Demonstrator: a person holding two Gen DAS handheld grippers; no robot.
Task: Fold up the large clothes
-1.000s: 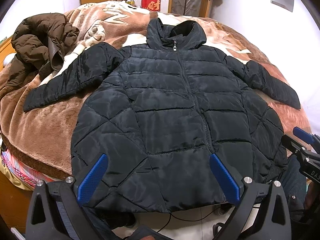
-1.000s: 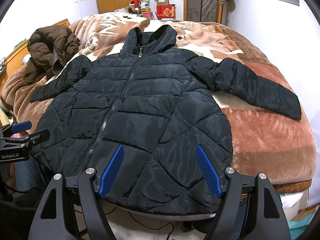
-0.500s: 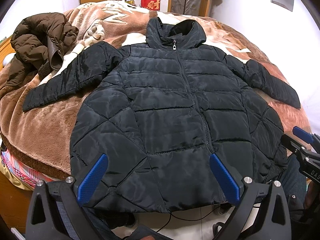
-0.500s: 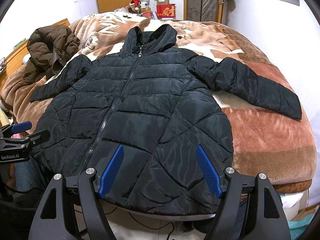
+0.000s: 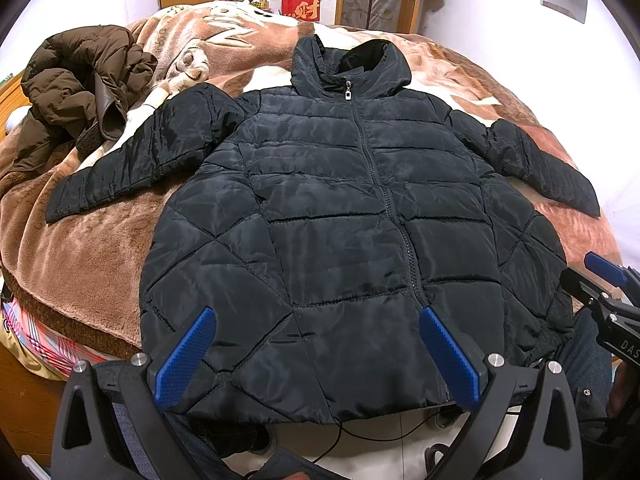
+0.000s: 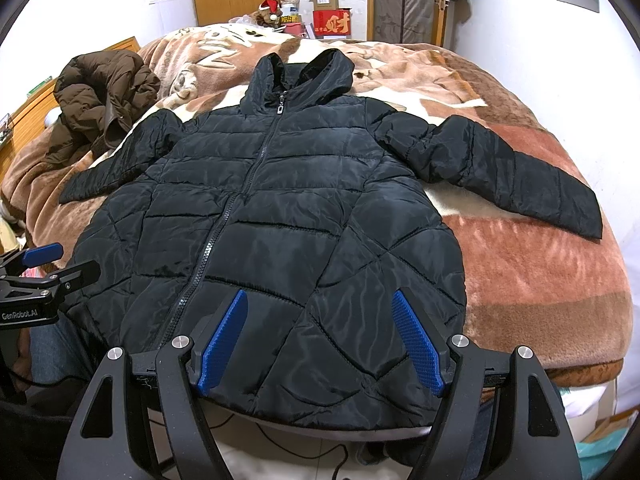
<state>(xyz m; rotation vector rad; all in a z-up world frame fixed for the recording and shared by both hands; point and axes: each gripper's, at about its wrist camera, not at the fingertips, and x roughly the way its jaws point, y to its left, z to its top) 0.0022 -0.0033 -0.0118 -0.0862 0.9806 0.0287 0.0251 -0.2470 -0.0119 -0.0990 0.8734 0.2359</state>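
Observation:
A black hooded puffer jacket (image 5: 340, 220) lies flat, front up and zipped, on the bed, sleeves spread to both sides; it also shows in the right wrist view (image 6: 280, 220). My left gripper (image 5: 316, 320) is open and empty, hovering over the jacket's hem left of the zipper. My right gripper (image 6: 320, 304) is open and empty over the hem right of the zipper. The right gripper (image 5: 604, 280) shows at the right edge of the left wrist view, and the left gripper (image 6: 44, 264) at the left edge of the right wrist view.
A brown fleece blanket (image 5: 80, 248) covers the bed. A crumpled brown puffer coat (image 5: 80, 88) lies at the far left, also seen in the right wrist view (image 6: 100, 96). Boxes (image 6: 332, 20) and a wardrobe stand beyond the bed. A cable trails on the floor below the hem.

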